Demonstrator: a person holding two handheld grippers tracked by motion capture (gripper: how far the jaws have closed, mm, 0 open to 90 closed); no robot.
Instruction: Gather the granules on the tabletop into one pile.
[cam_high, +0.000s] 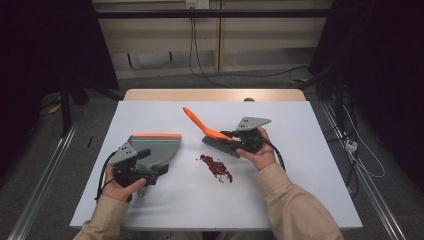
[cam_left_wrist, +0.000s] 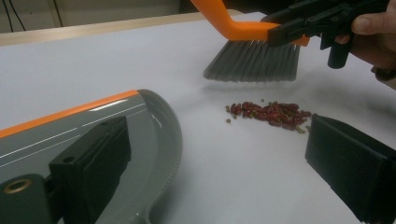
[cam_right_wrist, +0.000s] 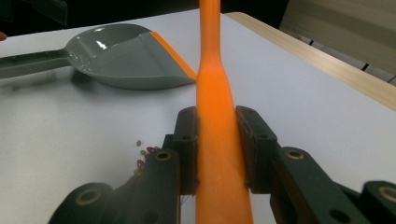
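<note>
Dustpan held at the near left, brush held over the beans at the right.

Nearest, the left gripper (cam_high: 142, 172) is seen at the grey dustpan's (cam_high: 160, 149) handle, but its jaws stand apart in its own view, so a grip cannot be told. Just beyond, red beans (cam_high: 216, 168) are scattered on the white table (cam_high: 300, 200). Farther on, the orange brush (cam_high: 212, 135) is clamped by the right gripper (cam_right_wrist: 217, 144), bristles just above the pile.

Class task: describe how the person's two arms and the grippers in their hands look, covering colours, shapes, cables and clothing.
Both forearms wear loose beige sleeves. Each hand carries a black two-jaw gripper. The left gripper and the right gripper are each topped by a grey three-cornered plate, and a black cable trails from each. Close up, the jaws end in blocky black pads, with brass-coloured ringed holes on the arms.
</note>
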